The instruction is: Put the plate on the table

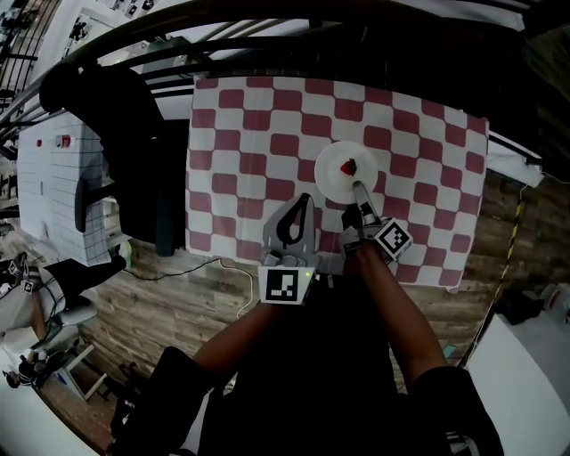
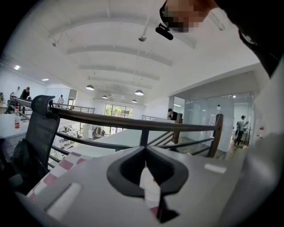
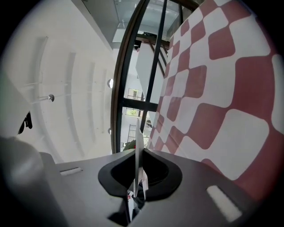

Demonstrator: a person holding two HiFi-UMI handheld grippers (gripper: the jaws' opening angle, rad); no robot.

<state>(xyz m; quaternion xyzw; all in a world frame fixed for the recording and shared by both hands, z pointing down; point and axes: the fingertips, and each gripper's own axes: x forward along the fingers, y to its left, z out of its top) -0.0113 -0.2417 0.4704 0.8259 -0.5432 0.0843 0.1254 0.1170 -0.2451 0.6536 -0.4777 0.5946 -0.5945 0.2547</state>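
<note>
A white plate (image 1: 335,175) with a small red object (image 1: 350,166) on it lies level over the red-and-white checked tablecloth (image 1: 267,142), right of the middle. My right gripper (image 1: 357,189) is shut on the plate's near rim. In the right gripper view the plate (image 3: 139,133) shows as a thin white edge pinched between the jaws of the right gripper (image 3: 138,153). Whether the plate rests on the cloth I cannot tell. My left gripper (image 1: 305,200) is shut and holds nothing, near the table's front edge, left of the plate; in its own view the left gripper (image 2: 145,150) points at a railing.
A black office chair (image 1: 134,134) stands at the table's left side, with a white cabinet (image 1: 53,178) beyond it. A dark railing (image 1: 267,13) curves past the far edge. A cable (image 1: 196,265) lies on the wooden floor near the front left corner.
</note>
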